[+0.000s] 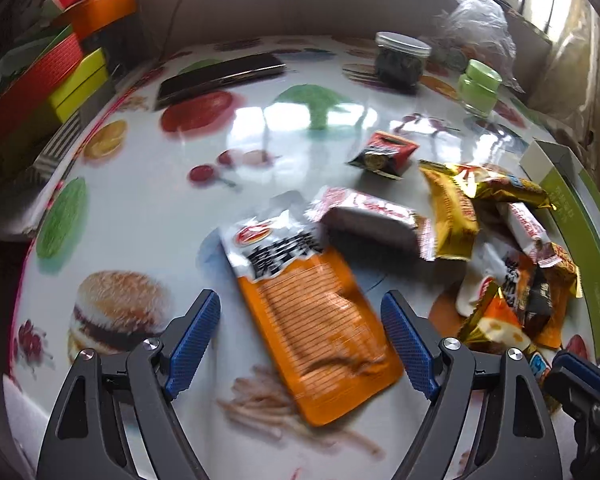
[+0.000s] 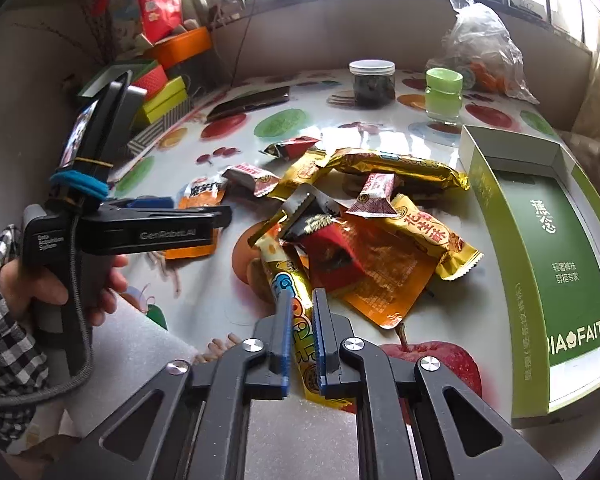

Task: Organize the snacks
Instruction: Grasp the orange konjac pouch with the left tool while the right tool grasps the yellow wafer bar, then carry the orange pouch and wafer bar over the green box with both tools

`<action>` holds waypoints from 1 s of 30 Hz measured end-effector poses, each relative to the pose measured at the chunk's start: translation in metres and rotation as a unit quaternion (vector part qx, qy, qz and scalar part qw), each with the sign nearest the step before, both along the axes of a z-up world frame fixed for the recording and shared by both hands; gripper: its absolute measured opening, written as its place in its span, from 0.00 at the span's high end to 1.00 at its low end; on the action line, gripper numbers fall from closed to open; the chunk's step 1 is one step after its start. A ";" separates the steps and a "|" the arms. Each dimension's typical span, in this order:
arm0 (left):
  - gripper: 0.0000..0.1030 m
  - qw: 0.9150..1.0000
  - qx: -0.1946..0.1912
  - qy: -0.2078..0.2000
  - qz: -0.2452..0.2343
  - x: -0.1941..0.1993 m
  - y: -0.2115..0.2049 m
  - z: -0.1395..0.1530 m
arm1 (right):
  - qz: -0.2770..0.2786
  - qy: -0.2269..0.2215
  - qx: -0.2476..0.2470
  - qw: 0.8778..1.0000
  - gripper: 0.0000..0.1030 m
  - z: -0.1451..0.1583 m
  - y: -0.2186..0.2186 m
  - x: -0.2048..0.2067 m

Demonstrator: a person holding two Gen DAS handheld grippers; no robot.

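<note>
My left gripper is open and hovers over an orange and white snack packet that lies flat on the fruit-print table. In the right wrist view this gripper shows side-on, with a hand in a checked sleeve holding it. My right gripper is shut on a long yellow snack stick with blue letters, at the near edge of a heap of gold, red and orange wrapped snacks. An open green box lies to the right of the heap.
At the back of the table stand a dark jar with a white lid, a small green jar and a clear plastic bag. A flat black case and stacked coloured boxes are at the back left.
</note>
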State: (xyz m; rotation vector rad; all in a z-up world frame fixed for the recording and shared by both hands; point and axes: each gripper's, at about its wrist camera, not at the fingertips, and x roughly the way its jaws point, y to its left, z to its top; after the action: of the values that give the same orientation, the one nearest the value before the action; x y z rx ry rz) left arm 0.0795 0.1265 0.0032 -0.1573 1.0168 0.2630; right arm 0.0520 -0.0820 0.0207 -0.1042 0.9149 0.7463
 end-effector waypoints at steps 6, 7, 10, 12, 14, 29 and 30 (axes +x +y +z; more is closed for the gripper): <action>0.19 1.000 -0.001 0.002 -0.002 -0.005 0.005 -0.001 | 0.032 -0.030 -0.039 0.998 0.75 0.002 0.017 -0.005; 0.19 1.000 0.000 0.004 0.000 -0.005 0.005 -0.001 | 0.038 -0.035 -0.049 0.997 0.73 0.001 0.021 -0.005; 0.19 1.000 0.000 0.001 0.002 -0.006 0.006 -0.002 | 0.046 -0.045 -0.065 0.996 0.69 -0.001 0.030 -0.007; 0.19 1.000 0.001 -0.001 0.006 -0.006 0.006 -0.002 | 0.042 -0.045 -0.073 0.995 0.69 -0.004 0.031 -0.006; 0.19 1.000 0.000 0.000 0.011 -0.006 0.006 -0.001 | 0.037 -0.039 -0.081 0.995 0.69 -0.008 0.032 -0.004; 0.51 1.000 -0.005 -0.021 0.018 -0.012 0.010 0.005 | 0.018 -0.029 -0.066 0.997 0.79 -0.011 0.024 -0.004; 0.51 1.000 -0.007 -0.021 0.019 -0.013 0.011 0.006 | 0.017 -0.030 -0.063 0.997 0.79 -0.010 0.023 -0.004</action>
State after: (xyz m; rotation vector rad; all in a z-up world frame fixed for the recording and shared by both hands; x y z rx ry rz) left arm 0.0662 0.1371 0.0089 -0.1936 0.9739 0.2861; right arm 0.0478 -0.0590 0.0107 -0.2526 0.9036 0.7140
